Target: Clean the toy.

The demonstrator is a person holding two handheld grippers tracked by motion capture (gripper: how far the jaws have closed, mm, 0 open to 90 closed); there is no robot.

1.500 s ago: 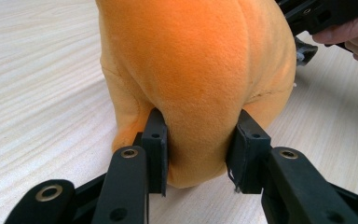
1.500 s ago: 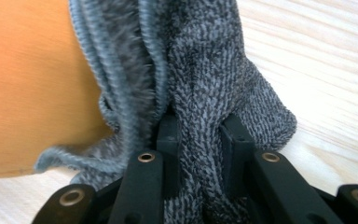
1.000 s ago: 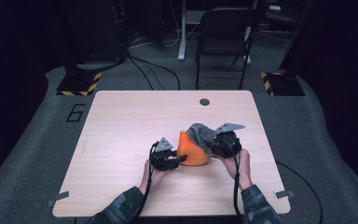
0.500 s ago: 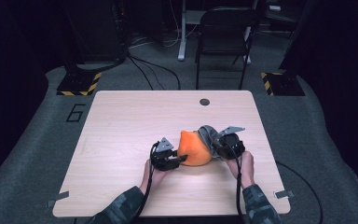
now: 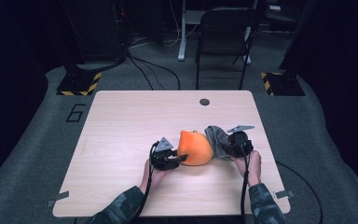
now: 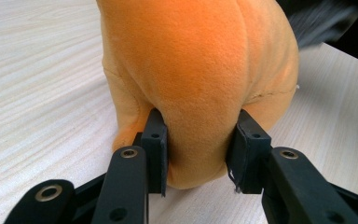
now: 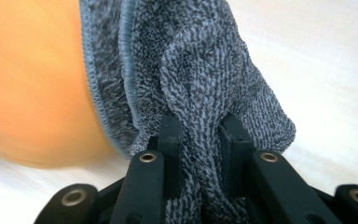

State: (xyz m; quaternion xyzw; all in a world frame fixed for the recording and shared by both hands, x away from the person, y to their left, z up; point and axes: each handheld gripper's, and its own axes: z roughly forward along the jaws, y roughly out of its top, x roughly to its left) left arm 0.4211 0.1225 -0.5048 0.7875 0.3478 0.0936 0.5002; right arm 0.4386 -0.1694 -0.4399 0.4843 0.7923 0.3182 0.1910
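Pinching orange plush [image 5: 195,148], grey cloth [image 5: 216,140], bare tabletop [image 5: 130,116] beyond

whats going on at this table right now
A person sits at a wooden table with a hand-held gripper in each hand. The left gripper is clamped on the lower part of a soft orange plush object resting on the table. The right gripper is shut on a bunched grey towel, which lies against the orange object's far side. It looks like the towel is being wiped over or pulled across the object.
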